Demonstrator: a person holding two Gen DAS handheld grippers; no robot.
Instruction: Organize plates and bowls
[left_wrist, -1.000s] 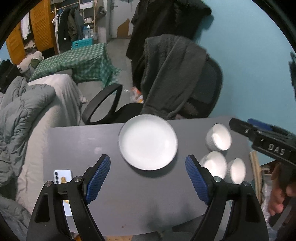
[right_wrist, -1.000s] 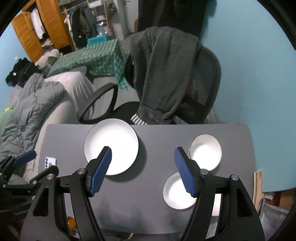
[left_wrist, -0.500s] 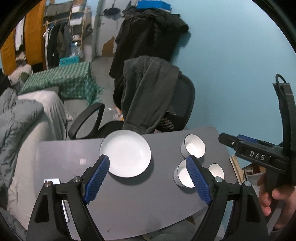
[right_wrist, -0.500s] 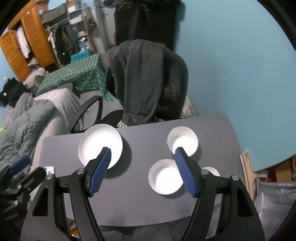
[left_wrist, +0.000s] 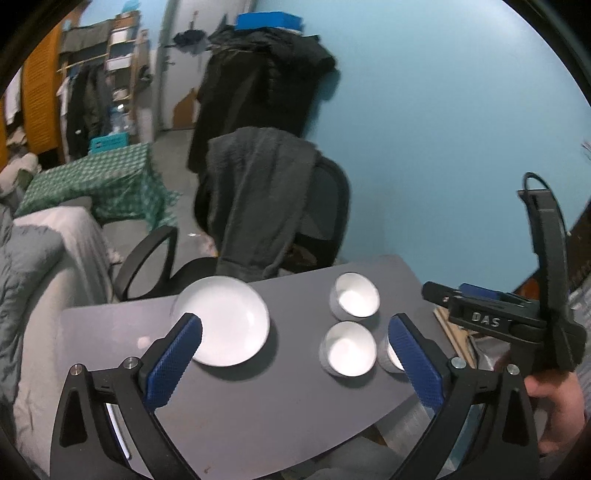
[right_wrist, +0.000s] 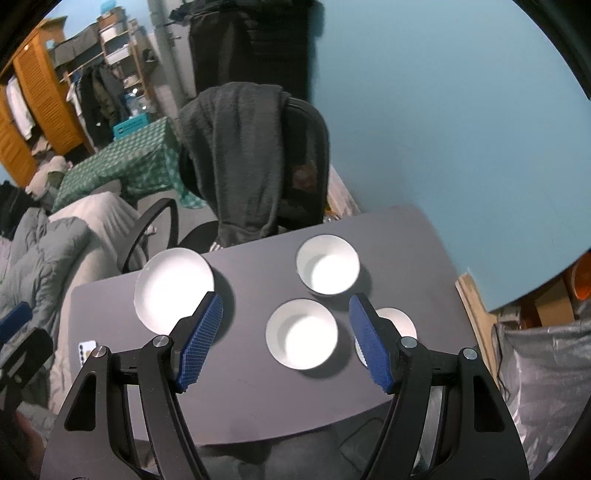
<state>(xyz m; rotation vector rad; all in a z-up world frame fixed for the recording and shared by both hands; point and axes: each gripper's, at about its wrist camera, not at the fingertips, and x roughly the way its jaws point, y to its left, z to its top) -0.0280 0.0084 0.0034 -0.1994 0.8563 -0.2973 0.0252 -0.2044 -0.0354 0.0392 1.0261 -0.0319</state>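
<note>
The white plate (right_wrist: 173, 286) lay flat on the grey table (right_wrist: 258, 387), rim up, close to the table's far edge on its left half. Being round, it had no long axis; its open face pointed straight up. To the right of the plate, well apart from it, three white bowls clustered: the far bowl (right_wrist: 327, 268) nearest the far edge, the middle bowl (right_wrist: 302, 333) closer to the near edge, and the small bowl (right_wrist: 397, 325) just beside the middle bowl, towards the table's right edge and partly hidden by a blue pad. All three sat mouth up, unstacked, so by my judgement the sorting had not begun.

The right gripper (right_wrist: 286, 341) hung above the table with its jaws moderately apart and empty, framing the middle bowl, likely lined up for a first pick. The left gripper (left_wrist: 293, 363) hovered higher over the near side, its jaws having just been opening to their widest, nothing between them, perhaps to span the plate.

Beyond the far edge stood an office chair (right_wrist: 306, 147) draped with a dark garment (right_wrist: 236, 147).
</note>
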